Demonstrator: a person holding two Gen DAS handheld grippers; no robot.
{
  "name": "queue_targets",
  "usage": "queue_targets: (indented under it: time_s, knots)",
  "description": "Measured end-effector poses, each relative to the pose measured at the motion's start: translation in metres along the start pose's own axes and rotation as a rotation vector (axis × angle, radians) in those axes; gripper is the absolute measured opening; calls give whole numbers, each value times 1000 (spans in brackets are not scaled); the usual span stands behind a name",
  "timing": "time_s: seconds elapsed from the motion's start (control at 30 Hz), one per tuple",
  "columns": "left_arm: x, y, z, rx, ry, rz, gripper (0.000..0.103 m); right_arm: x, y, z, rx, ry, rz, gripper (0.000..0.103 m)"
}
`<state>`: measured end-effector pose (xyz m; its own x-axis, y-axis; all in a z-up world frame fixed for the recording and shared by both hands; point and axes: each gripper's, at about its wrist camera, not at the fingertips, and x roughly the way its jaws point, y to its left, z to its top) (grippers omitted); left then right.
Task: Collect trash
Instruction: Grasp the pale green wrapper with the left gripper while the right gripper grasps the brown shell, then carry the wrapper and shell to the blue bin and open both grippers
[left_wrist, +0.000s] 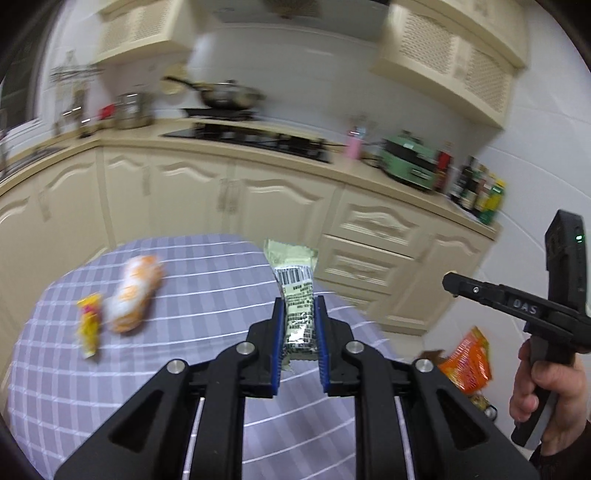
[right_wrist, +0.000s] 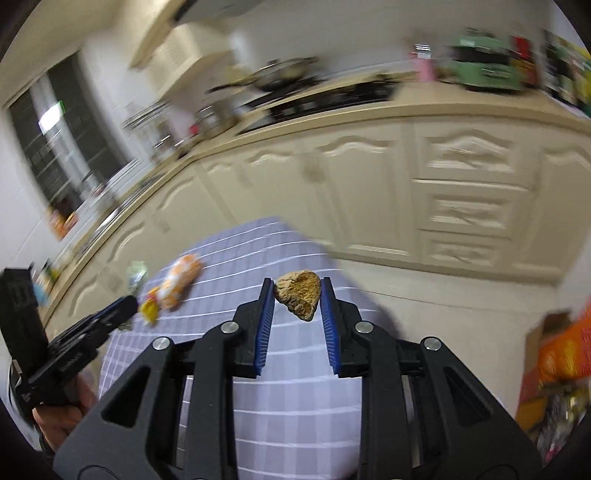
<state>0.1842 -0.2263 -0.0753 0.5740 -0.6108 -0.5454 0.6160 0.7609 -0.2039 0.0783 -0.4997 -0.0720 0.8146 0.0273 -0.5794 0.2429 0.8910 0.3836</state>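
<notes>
My left gripper (left_wrist: 299, 306) is shut on a pale green snack wrapper (left_wrist: 295, 291) with a barcode, held above the checked tablecloth (left_wrist: 207, 295). My right gripper (right_wrist: 297, 291) is shut on a brown crusty food scrap (right_wrist: 300, 293), held above the same cloth (right_wrist: 295, 387). An orange-and-white packet (left_wrist: 135, 293) and a small yellow wrapper (left_wrist: 88, 323) lie on the table's left side; both also show in the right wrist view, the packet (right_wrist: 181, 280) and the yellow wrapper (right_wrist: 149, 308). The right gripper's body shows at the right of the left wrist view (left_wrist: 517, 306), off the table.
Cream kitchen cabinets (left_wrist: 288, 199) and a counter with a stove (left_wrist: 251, 138) stand behind the table. An orange bag (left_wrist: 467, 360) with other rubbish lies on the floor to the right of the table, also in the right wrist view (right_wrist: 557, 354).
</notes>
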Motion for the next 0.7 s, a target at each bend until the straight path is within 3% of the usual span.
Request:
queue_targets:
  time_s: [0.1,0.33,0.5,0.7]
  knots:
    - [19,-35,1,48,40,-87,15,-28,-59,-7,110,-27,-121,25]
    - [81,-133,-27,186,217,-294,15,-70,-161,-47,333,-10,-318,25]
    - [124,-199,-60,253,364,-407,15,-80,-207,-83,443,35,-380,25]
    - [161,-255,-101,324,499,-460,15,-80,-241,-109,530,69,-397,25]
